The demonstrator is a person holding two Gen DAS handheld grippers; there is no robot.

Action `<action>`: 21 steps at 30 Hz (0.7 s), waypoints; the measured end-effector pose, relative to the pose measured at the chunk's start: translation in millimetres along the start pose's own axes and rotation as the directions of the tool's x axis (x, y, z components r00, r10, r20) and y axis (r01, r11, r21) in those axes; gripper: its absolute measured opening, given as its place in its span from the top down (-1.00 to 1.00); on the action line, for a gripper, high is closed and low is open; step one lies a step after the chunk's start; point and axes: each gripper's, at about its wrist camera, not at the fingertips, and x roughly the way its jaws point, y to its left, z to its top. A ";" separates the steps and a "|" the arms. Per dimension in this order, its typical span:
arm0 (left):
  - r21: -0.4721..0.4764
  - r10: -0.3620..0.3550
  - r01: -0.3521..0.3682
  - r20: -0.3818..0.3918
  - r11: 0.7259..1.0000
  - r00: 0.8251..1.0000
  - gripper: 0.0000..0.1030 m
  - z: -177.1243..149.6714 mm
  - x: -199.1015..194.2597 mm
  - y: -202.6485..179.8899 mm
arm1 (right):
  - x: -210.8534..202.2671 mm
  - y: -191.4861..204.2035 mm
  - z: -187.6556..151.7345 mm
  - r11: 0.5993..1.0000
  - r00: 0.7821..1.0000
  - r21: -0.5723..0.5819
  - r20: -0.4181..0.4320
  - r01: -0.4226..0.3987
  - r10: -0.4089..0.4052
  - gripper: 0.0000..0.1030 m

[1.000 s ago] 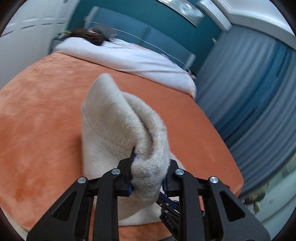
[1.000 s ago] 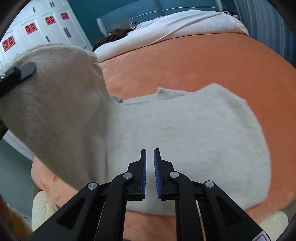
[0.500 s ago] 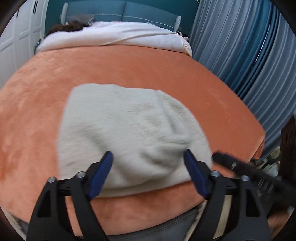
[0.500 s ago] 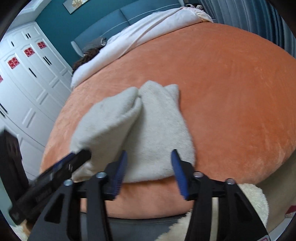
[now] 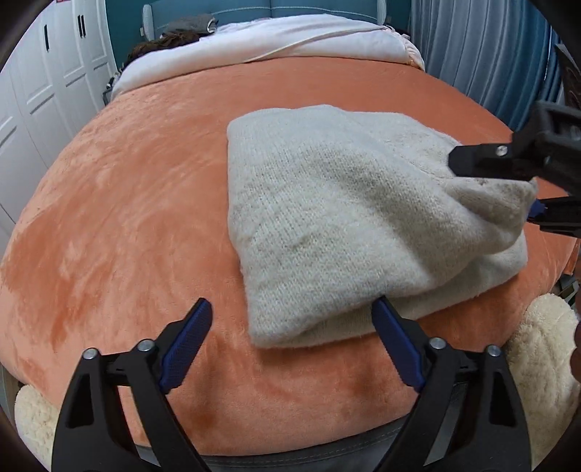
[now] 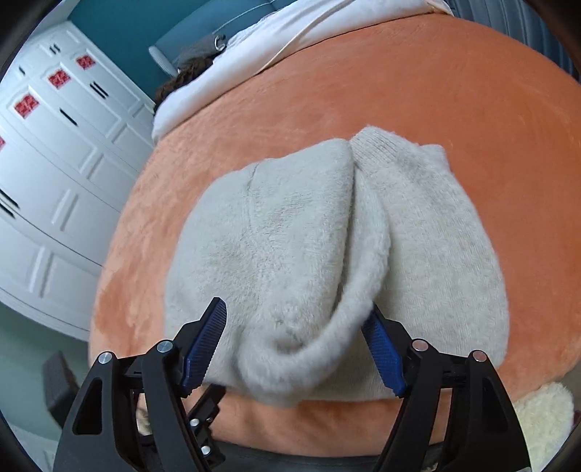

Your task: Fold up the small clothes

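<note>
Orange plush blanket (image 5: 127, 218) is covering most of the bed. White duvet (image 5: 290, 40) is lying bunched along the far end, against a teal padded headboard (image 5: 254, 5). Dark grey item (image 5: 189, 25) is sitting on top, just beside a dark fuzzy patch (image 5: 159, 43). White panelled wardrobe (image 6: 54, 163) is showing red square decals. Blue-grey curtains (image 5: 490, 54) are hanging opposite. Cream fleece (image 5: 541, 348) is poking out at near edge.

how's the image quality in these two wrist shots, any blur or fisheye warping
Left wrist view: mostly sharp, knit texture of the sweater readable; the orange blanket bulges from fisheye warping, dark corners. Right wrist view: softer, the sweater slightly smeared, white wardrobe doors curved by the lens; even, soft light, no glare.
</note>
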 end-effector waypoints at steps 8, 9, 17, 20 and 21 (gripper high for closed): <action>-0.092 -0.120 0.115 -0.047 0.989 0.992 0.81 5.3 -11.0 17.9 | -96.9 13.4 37.2 0.956 0.922 -0.039 0.256 -0.291 0.291 0.68; -0.090 -0.136 0.133 -0.036 0.987 0.990 0.82 8.0 -15.0 17.6 | -110.0 8.9 34.3 0.955 0.911 -0.044 0.291 -0.293 0.293 0.68; -0.085 -0.109 0.098 -0.138 0.992 0.984 0.82 -1.4 14.4 1.3 | -12.4 -121.8 -42.4 0.969 0.996 0.246 0.088 -0.035 0.014 0.68; -0.085 -0.104 0.093 -0.146 0.992 0.984 0.78 -6.5 16.2 2.4 | -15.0 -121.5 -39.6 0.964 0.994 0.256 0.093 -0.074 0.051 0.58; -0.090 -0.109 0.097 -0.137 0.991 0.985 0.75 -6.5 12.2 3.4 | -16.7 -121.3 -37.0 0.967 0.995 0.245 0.089 -0.069 0.048 0.50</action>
